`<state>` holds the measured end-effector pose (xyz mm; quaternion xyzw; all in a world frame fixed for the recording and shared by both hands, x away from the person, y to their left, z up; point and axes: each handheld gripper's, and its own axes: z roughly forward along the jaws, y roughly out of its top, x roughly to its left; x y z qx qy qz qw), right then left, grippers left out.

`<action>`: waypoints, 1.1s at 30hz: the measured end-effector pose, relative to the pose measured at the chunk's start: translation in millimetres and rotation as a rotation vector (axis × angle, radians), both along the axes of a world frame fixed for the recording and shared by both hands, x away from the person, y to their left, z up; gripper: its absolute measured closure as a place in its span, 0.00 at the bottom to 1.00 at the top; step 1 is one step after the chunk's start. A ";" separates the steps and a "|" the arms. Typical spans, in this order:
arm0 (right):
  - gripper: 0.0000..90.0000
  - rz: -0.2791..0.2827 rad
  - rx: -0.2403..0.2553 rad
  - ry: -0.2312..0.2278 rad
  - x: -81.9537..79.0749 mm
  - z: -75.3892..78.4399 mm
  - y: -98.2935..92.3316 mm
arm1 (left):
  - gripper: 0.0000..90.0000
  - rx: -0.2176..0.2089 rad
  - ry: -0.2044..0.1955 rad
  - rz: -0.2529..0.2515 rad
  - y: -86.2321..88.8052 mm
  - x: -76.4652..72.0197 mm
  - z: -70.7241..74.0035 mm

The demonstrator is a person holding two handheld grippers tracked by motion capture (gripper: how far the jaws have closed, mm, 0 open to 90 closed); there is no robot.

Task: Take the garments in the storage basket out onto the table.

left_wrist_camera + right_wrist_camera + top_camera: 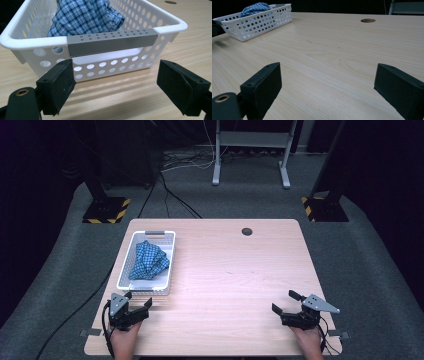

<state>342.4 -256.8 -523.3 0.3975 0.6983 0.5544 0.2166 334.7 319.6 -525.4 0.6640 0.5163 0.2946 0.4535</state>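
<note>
A white perforated basket (125, 265) sits on the left half of the wooden table and holds a crumpled blue checked cloth (148, 260). In the left gripper view the basket's near wall (105, 67) with its grey handle (112, 43) stands just beyond the jaws, the cloth (85, 17) behind it. My left gripper (138, 300) rests open at the table's front left, just short of the basket. My right gripper (286, 302) is open at the front right, nothing between its jaws. From the right gripper view the basket (259, 22) lies far off at upper left.
A round cable hole (247, 231) is set near the table's far edge. Beyond the table are a grey carpet, black stands with yellow-striped bases (106, 210), cables and a metal frame (250, 150). The table's middle is bare wood (235, 270).
</note>
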 end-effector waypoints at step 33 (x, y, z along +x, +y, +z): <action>0.07 -0.002 -0.008 -0.008 -0.9 0.1 0.8 | 0.15 -0.051 -0.004 0.027 7.7 -1.0 -0.2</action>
